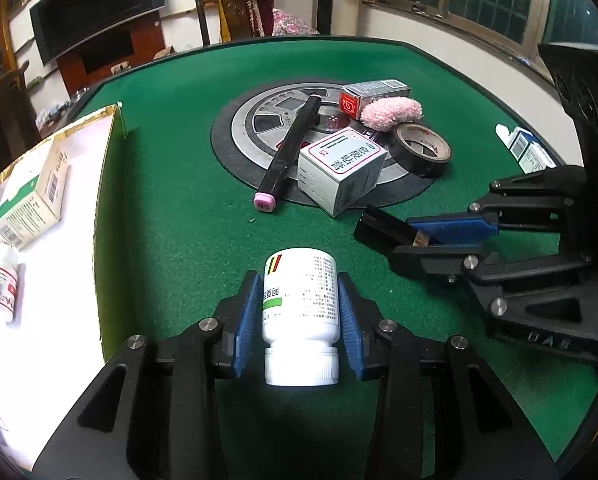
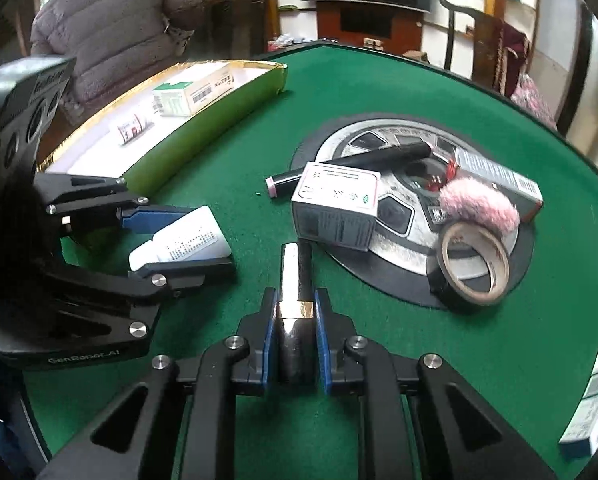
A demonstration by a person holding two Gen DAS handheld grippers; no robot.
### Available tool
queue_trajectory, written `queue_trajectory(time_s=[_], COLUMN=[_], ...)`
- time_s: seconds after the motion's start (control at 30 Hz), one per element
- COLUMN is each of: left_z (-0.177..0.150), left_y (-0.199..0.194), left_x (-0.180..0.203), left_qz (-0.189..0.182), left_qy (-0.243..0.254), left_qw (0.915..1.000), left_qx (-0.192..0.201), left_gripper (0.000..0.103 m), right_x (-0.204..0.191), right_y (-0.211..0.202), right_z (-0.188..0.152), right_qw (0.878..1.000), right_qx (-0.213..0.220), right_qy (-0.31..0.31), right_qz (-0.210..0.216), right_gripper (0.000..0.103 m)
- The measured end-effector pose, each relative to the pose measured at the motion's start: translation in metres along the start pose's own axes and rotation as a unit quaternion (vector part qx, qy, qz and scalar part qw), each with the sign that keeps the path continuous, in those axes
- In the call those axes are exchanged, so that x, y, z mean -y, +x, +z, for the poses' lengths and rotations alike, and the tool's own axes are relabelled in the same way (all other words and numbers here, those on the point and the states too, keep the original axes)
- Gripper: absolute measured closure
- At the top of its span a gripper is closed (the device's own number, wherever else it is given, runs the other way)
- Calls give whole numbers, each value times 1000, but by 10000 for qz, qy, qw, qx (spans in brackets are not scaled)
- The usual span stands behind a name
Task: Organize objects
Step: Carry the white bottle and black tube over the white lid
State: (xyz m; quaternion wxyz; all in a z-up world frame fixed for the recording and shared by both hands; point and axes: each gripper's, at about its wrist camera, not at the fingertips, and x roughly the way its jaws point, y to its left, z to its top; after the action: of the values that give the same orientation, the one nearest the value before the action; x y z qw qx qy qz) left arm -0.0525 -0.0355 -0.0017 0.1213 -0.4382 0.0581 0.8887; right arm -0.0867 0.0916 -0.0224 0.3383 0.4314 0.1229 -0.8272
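The left gripper (image 1: 299, 312) clamped a white bottle (image 1: 299, 300); the right gripper (image 2: 295, 320) clamped a dark tube (image 2: 293, 280). A marker (image 1: 291, 148), boxes and tape (image 1: 421, 148) crowded the table's (image 1: 179, 200) centre beyond them.

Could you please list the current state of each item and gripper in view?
White plastic pill bottle: clamped in left gripper, lying sideways.
Slim black-and-silver tube: clamped in right gripper.
Black marker with pink cap: capped, lying flat.
Roll of black tape: tilted.

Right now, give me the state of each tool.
Left tool: closed on the white pill bottle.
Right tool: closed on a slim black and silver tube.
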Motion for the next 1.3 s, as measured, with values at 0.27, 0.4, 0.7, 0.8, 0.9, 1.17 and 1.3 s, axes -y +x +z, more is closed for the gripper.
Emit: queue_trajectory(time_s=[0.27,0.4,0.7,0.8,0.9,1.17,1.3], left_z=[3,7,8,8,7,5,0], left_y=[-10,-21,-37,-40,-46,-64,-77], left_x=[1,-8,-18,-19,-23,-48,-69], left_qz=[-11,-14,81,239,348,713,845], left_qy=[-12,-195,-364,-356,-429,-828,-1128], left_qw=[9996,9987,9965,9956,9940,9857,9792], left_qx=[264,477,747,834,949,1285,1462], left_gripper=[70,70,70,70,70,70,70], right_x=[7,8,-1,-5,-11,-29,-42], right_y=[-16,-24,-32,-31,-32,-29,-26], right_z=[5,9,16,17,19,26,32], right_qw=[9987,9968,9921,9910,9899,9871,9855], right_qx=[298,495,758,797,868,967,1022], right_qy=[374,563,884,953,989,1083,1110], right_qz=[181,266,471,507,523,677,772], right_gripper=[87,87,87,87,87,87,87])
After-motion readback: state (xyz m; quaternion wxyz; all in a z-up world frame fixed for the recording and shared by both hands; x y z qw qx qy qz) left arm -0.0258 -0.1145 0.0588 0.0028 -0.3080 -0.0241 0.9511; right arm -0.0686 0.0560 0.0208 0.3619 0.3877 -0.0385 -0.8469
